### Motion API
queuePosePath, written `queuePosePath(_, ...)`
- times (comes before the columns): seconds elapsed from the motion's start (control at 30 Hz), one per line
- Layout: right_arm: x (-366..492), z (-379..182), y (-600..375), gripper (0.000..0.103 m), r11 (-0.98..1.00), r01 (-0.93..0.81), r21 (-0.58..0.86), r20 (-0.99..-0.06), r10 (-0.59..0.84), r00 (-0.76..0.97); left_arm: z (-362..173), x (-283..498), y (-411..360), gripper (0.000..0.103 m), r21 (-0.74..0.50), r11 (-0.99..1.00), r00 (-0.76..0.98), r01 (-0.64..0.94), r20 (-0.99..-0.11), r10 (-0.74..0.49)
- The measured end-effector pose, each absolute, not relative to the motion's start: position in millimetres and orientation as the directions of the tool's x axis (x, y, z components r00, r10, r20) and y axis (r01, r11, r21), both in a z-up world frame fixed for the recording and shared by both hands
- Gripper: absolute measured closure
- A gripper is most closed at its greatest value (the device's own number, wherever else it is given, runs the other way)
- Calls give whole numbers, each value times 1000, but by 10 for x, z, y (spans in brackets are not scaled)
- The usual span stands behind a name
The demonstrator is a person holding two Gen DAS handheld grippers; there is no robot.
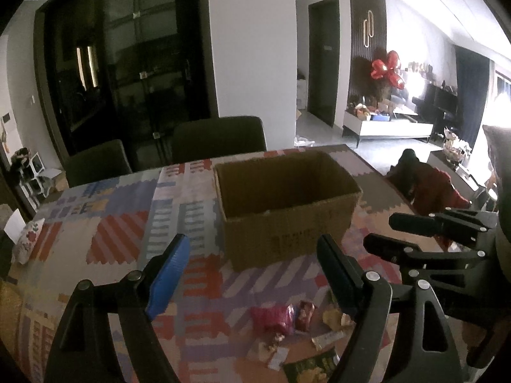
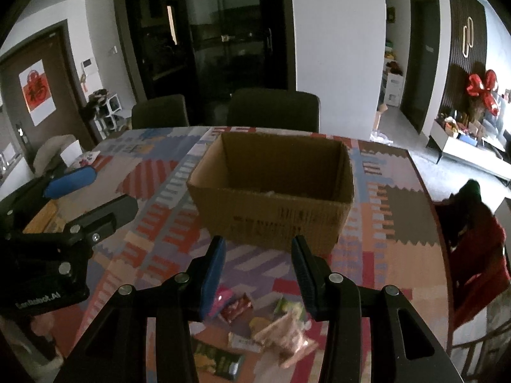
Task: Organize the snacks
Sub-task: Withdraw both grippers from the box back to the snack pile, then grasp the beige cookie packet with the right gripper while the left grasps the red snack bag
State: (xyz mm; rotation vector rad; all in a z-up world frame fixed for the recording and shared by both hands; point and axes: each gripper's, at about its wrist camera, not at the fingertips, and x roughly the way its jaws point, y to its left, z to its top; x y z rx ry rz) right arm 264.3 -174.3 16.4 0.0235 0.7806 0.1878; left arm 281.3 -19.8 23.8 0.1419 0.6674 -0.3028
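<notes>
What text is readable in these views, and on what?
"Lentabot.AI": on the left tool's body, reading uncertain.
Black print on the cardboard box: too blurred.
Red emblem on the door poster: unreadable.
Snack packets: too small, blurred.

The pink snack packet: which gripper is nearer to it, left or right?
Right, though the margin looks small. The right gripper hangs just above the pink packet. The left gripper hangs higher and slightly farther to the packet's left.
</notes>
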Motion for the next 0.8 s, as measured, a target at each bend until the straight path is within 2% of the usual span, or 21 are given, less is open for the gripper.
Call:
queuePosePath(0.1, 2554, 91, -1748, 57, 983, -161, 86, -706, 174, 687, 141, 2717, -224, 21, 26, 942, 729, 335, -640, -242)
queuePosePath(0.17, 2492, 43, -1765, 47, 984, -154, 87, -710, 170, 684, 56, 2676, -249, 21, 23, 937, 716, 349, -652, -251)
queuePosePath(0.33, 2385, -139, -1803, 46, 986, -153, 70, -745, 154, 649, -161, 2594, -353, 22, 12, 916, 671, 402, -685, -285)
queuePosePath(0.43, 2336, -281, -1833, 38, 986, -153, 68, -776, 149, 613, -287, 2555, -421, 22, 6, 907, 643, 422, -707, -294)
queuePosePath(0.57, 2327, -501, -1897, 38, 985, -153, 80, -822, 152, 548, -445, 2511, -480, 23, 4, 896, 615, 444, -728, -302)
queuePosePath(0.8, 2378, -940, -2031, 38, 987, -118, 105, -900, 145, 411, -723, 2508, -571, 32, -2, 876, 564, 482, -764, -312)
